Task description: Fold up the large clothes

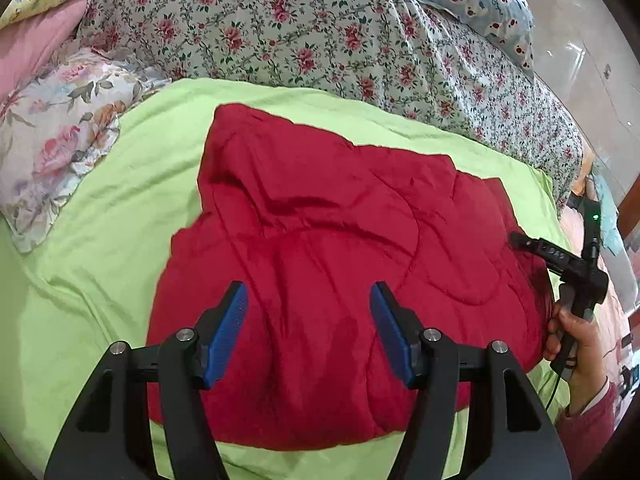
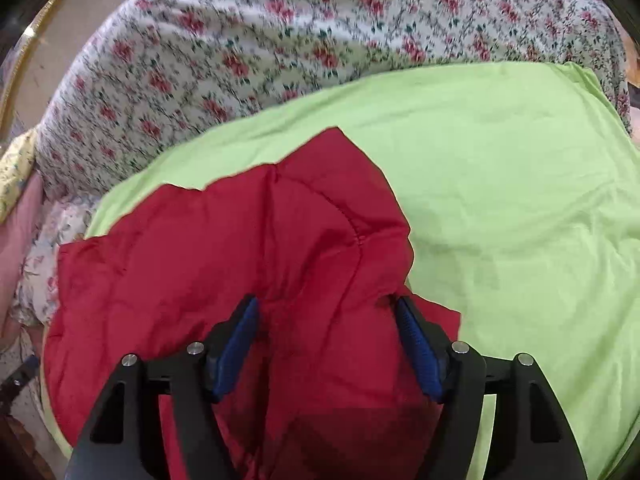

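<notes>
Bed [image 1: 60, 340] under a green sheet, floral quilt [image 1: 280, 20] heaped along the far edge, pillows at the far left corner. Red jacket [image 1: 320, 260] lying mid-sheet, nearer the near edge, bunched into a rough padded packet: edges uneven, one pointed flap sticking out toward the far edge, a small corner poking out on the right side in the right wrist view. Looks folded in at least once, judging by the doubled layers and the compact outline; probably past the middle of the job, though hard to say how many folds remain. Still to do, most likely: squaring the stray flap and corner, flattening the bulge, perhaps one more fold.

Left gripper [image 1: 308, 300] hovering above the jacket's near half, jaws wide, nothing between the pads. Right gripper [image 2: 326, 312] over the jacket's right edge, jaws wide as well, cloth beneath and perhaps brushing the right pad, not pinched. Hand [image 1: 568, 332] visible at the right edge of the left view, holding the right gripper's handle.
</notes>
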{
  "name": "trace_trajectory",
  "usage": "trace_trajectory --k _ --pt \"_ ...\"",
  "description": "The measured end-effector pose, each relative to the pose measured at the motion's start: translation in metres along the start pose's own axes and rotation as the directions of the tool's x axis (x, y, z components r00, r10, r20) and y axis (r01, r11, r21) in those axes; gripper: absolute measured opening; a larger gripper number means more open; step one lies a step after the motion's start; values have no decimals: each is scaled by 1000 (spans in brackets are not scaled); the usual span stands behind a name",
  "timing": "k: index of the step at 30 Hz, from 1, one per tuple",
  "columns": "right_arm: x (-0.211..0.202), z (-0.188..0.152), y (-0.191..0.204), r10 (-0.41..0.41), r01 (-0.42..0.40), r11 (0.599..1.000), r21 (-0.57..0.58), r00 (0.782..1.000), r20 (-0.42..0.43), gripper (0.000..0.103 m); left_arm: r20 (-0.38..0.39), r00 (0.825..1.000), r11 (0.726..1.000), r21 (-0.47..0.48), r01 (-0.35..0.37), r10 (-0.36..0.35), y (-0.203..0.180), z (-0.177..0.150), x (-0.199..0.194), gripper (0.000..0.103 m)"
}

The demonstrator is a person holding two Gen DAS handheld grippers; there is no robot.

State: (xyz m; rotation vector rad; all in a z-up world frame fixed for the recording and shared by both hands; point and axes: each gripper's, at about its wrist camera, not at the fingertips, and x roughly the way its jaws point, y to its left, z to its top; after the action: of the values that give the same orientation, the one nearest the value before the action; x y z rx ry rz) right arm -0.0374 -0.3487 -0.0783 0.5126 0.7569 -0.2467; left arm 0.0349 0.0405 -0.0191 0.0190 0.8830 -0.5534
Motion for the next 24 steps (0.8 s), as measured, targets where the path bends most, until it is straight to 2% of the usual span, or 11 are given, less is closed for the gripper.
trace_trajectory --k 9,14,22,24 --pt "-41 -20 -2 26 -25 1000 -11 998 55 73 -11 1000 1000 2 29 -29 -3 -16 -4 63" --pt "-67 -39 11 51 -45 997 -69 995 83 75 -25 999 999 23 46 -45 -9 -26 -4 63" --pt "-79 -82 51 67 -59 977 -207 997 30 77 -28 997 995 57 76 -74 -20 -40 -12 63" --pt "-76 -90 65 72 -68 967 -246 997 6 77 -38 995 994 68 89 -87 -26 -43 -12 67"
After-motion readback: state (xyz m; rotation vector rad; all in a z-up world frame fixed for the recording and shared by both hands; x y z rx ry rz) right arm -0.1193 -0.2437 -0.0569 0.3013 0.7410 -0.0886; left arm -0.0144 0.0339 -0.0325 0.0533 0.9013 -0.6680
